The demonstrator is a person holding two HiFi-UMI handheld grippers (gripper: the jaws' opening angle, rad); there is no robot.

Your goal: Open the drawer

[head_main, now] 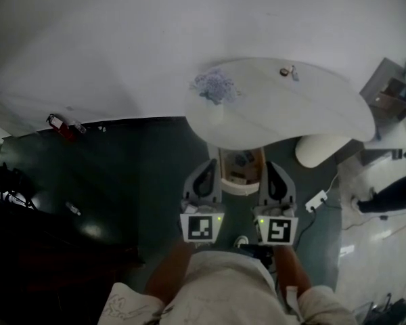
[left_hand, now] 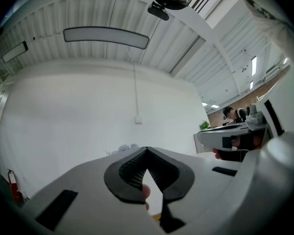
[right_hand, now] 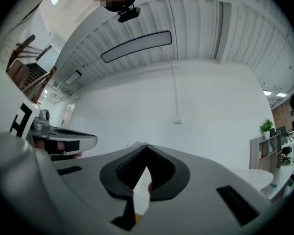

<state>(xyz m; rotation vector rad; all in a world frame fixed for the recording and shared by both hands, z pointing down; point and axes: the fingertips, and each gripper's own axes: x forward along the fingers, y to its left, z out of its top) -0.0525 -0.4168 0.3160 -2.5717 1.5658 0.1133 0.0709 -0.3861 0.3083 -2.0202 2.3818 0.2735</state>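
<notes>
Drawer unit point(head_main: 241, 170) is seen just ahead, between left tongs point(head_main: 207, 173) and right tongs point(head_main: 276, 175), both pressed together, empty; neither is nearer.

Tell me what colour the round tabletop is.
Plain white. The tabletop shows best in the head view.

My left tongs point(left_hand: 146, 150) and right tongs point(right_hand: 146, 148) pale grey, black ribbed pads point(left_hand: 132, 169), black-and-white square markers point(head_main: 199, 227), white counter point(head_main: 311, 107), lilac speckled clump point(head_main: 215, 87), dark green floor point(head_main: 122, 168), red extinguisher point(head_main: 59, 126)
</notes>
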